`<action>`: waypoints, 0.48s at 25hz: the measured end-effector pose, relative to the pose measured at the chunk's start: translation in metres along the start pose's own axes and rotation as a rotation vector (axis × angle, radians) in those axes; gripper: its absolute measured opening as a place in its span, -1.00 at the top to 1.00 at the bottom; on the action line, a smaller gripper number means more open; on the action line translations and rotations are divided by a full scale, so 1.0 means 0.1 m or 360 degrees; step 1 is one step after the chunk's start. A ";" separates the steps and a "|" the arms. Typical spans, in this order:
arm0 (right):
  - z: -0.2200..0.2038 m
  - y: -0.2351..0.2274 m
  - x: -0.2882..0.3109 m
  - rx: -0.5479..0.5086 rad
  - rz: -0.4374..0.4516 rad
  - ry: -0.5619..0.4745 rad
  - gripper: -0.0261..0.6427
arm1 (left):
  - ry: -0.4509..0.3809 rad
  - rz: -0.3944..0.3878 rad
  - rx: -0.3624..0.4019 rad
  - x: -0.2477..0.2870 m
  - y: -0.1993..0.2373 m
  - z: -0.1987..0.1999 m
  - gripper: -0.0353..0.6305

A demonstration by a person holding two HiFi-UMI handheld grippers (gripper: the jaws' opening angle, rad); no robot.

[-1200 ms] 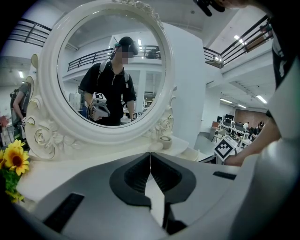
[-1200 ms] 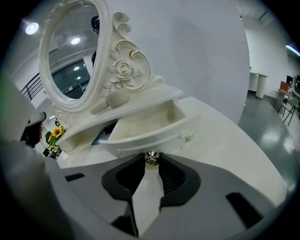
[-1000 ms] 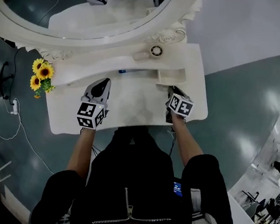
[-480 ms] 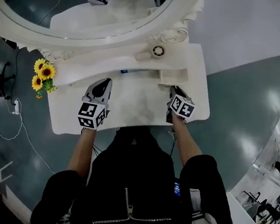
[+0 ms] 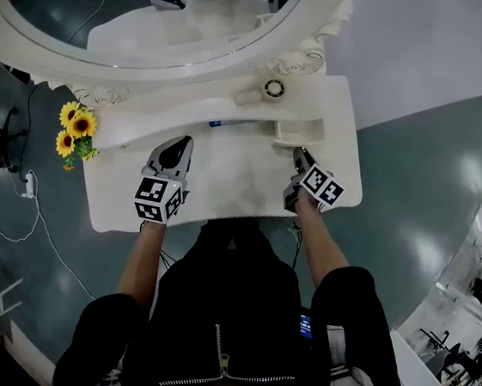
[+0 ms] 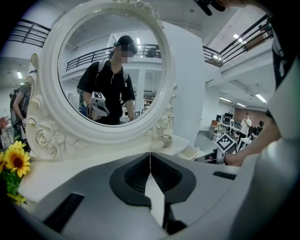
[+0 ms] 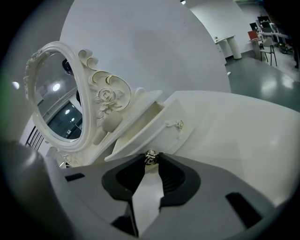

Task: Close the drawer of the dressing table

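The white dressing table point(image 5: 224, 190) carries a small drawer point(image 5: 300, 132) that stands pulled open at the right end of its raised shelf. In the right gripper view the drawer point(image 7: 157, 123) shows its front and a little knob point(image 7: 179, 124). My right gripper point(image 5: 299, 154) hovers just in front of the drawer, rolled to one side. A small silver ring point(image 7: 151, 157) is pinched between the tips of the right gripper point(image 7: 151, 160). My left gripper point(image 5: 180, 141) rests over the tabletop at the left. Seen from its own camera, the left gripper point(image 6: 150, 153) is shut with nothing in it.
A big oval mirror point(image 5: 140, 12) in a carved white frame stands at the back. A round cream object point(image 5: 274, 88) and a blue pen point(image 5: 217, 124) lie on the shelf. Sunflowers point(image 5: 73, 131) sit at the table's left end. A cable point(image 5: 38, 225) runs over the floor.
The right gripper has rolled about its own axis, so its marker cube now sits tilted and a little further right. The left gripper has stayed still.
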State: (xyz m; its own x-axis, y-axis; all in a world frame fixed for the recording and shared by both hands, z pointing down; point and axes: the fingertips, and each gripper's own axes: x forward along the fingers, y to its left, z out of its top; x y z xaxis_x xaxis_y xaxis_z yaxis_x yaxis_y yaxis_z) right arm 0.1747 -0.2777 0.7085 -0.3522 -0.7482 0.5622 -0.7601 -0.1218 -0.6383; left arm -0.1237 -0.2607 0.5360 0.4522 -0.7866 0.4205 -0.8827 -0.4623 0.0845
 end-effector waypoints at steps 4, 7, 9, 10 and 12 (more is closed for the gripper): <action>0.00 0.03 0.01 -0.0024 -0.0001 -0.0005 0.63 | 0.0003 -0.0008 -0.0002 0.00 -0.01 -0.01 0.83; -0.02 0.08 0.07 -0.0097 -0.0021 0.0025 0.63 | 0.0007 -0.0006 -0.0003 -0.01 0.00 -0.01 0.83; -0.03 0.07 0.09 -0.0155 -0.0054 0.0037 0.63 | 0.0008 -0.0007 -0.0006 -0.01 0.00 -0.02 0.83; -0.04 0.07 0.09 -0.0206 -0.0079 0.0042 0.63 | 0.0009 -0.0008 -0.0006 -0.01 0.00 -0.03 0.83; -0.02 0.08 0.08 -0.0347 -0.0136 0.0047 0.63 | 0.0009 -0.0005 -0.0006 -0.02 0.02 -0.03 0.83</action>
State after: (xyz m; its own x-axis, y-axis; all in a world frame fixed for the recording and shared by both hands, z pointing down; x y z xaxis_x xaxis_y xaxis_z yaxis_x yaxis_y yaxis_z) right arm 0.1650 -0.2827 0.7091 -0.2947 -0.7214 0.6266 -0.8868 -0.0378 -0.4606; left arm -0.1267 -0.2583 0.5382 0.4544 -0.7828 0.4252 -0.8817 -0.4632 0.0895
